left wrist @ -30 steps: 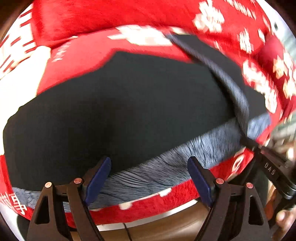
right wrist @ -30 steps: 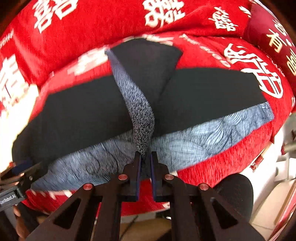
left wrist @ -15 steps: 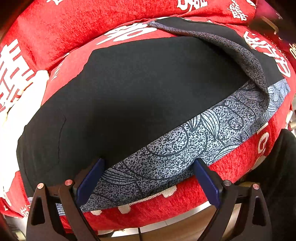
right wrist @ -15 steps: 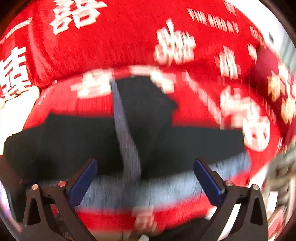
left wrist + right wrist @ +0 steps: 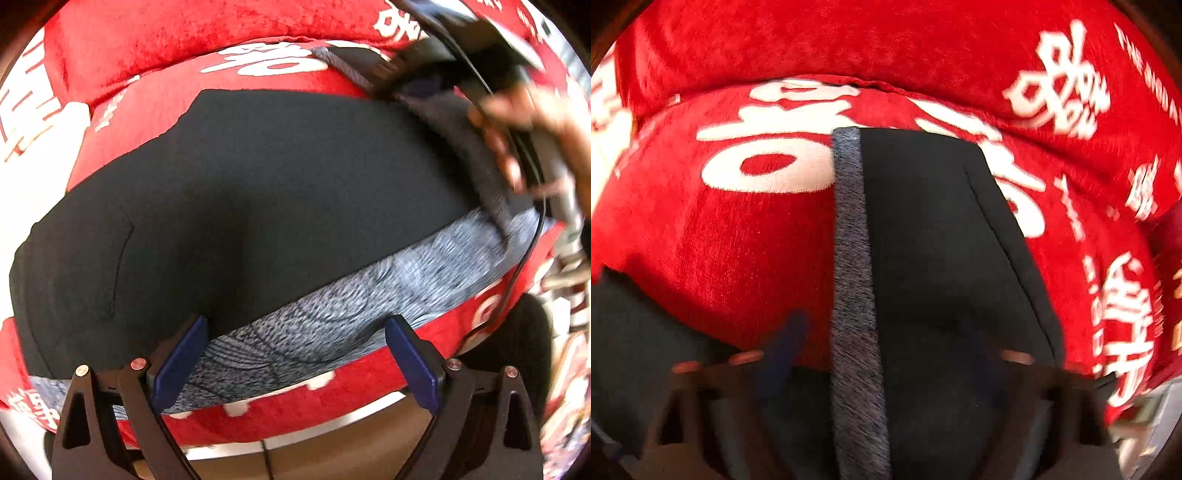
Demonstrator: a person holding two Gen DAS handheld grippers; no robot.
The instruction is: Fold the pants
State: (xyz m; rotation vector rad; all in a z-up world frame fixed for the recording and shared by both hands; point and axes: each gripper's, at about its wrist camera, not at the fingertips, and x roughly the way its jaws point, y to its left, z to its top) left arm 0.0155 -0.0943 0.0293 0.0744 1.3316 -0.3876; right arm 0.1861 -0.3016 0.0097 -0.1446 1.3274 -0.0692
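Black pants [image 5: 258, 192] with a grey patterned band [image 5: 369, 295] lie spread on a red sofa cover [image 5: 184, 48]. My left gripper [image 5: 295, 325] hangs open over the near band, its blue pads clear of the cloth. In the right wrist view a folded black leg [image 5: 942, 240] with a grey strip [image 5: 853, 258] runs away from me. My right gripper [image 5: 890, 343] is blurred and its jaws are closing, straddling that strip without pressing on it. A hand [image 5: 535, 122] holds the right gripper at the top right of the left wrist view.
The red cover carries large white characters [image 5: 764, 166]. A pale patch [image 5: 37, 166] lies at the left. Below the sofa's front edge shows brown wood [image 5: 332, 454]. A thin black cable [image 5: 517, 266] hangs by the hand.
My right gripper let go of the grey strip, opened wide, swung toward the far folded leg and now narrows over the strip. The left gripper stays open in about the same place.
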